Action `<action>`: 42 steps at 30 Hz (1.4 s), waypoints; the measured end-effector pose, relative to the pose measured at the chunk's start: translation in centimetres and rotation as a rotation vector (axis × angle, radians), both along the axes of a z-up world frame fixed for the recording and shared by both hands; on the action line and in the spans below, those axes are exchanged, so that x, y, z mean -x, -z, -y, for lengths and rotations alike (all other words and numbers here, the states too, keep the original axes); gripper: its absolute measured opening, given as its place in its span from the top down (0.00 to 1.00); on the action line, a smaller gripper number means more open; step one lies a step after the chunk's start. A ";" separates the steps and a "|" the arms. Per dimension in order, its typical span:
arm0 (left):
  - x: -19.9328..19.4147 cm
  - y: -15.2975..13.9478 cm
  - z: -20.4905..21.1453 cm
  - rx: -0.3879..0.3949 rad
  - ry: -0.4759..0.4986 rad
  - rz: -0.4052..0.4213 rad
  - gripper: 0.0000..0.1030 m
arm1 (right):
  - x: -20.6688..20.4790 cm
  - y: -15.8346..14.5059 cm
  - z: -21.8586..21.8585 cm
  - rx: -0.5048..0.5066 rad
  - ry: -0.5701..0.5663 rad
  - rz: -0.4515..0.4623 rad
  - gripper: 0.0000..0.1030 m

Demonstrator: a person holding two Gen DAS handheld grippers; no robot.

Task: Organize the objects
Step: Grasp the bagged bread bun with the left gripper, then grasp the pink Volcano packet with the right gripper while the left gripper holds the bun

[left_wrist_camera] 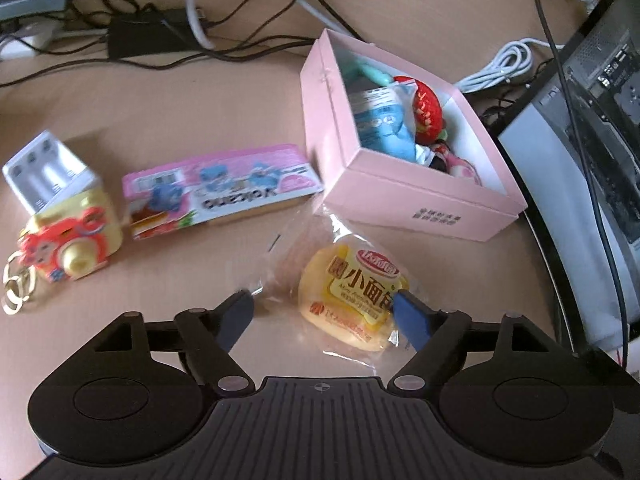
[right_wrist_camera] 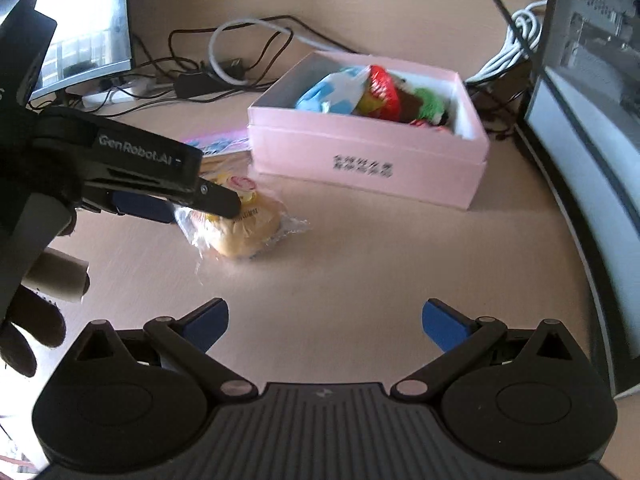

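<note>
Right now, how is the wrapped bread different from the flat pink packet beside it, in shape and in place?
The wrapped bread is round, thick and yellow in clear plastic; the flat pink packet is long, thin and printed with cartoons. The bread lies between the open left gripper fingers; the packet lies farther off, beside the toy camera. Both lie on the table, outside the pink box.
</note>
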State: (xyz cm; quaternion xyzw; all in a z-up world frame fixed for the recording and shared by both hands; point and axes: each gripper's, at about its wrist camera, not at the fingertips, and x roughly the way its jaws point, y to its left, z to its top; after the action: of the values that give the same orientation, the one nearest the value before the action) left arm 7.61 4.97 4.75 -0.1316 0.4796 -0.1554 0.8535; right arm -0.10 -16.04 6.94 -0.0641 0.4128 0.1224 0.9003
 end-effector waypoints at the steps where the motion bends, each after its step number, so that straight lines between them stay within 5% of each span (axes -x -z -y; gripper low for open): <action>1: -0.4 0.0 0.5 0.001 -0.011 -0.002 0.16 | -0.2 -0.1 0.1 0.015 0.002 0.005 0.00; 11: -2.0 0.1 3.4 -0.077 -0.023 0.040 0.16 | 1.6 0.5 0.5 0.131 -0.068 0.054 0.00; 17: -0.1 -0.5 0.0 -0.056 0.034 -0.022 0.28 | 0.9 0.3 0.8 0.098 -0.051 0.083 0.00; 27: 4.5 -0.5 -6.4 -0.058 0.045 -0.053 0.22 | -1.1 -0.2 -1.5 0.043 -0.077 0.114 0.00; 42: 5.0 -0.4 -8.4 -0.020 -0.012 -0.011 0.31 | -2.8 -0.5 -5.3 0.173 -0.140 0.122 0.00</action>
State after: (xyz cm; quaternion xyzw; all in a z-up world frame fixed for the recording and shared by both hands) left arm 2.65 13.42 5.15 -0.1267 0.4852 -0.1446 0.8530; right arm 2.66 -10.77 7.48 -0.1778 0.3605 0.1447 0.9041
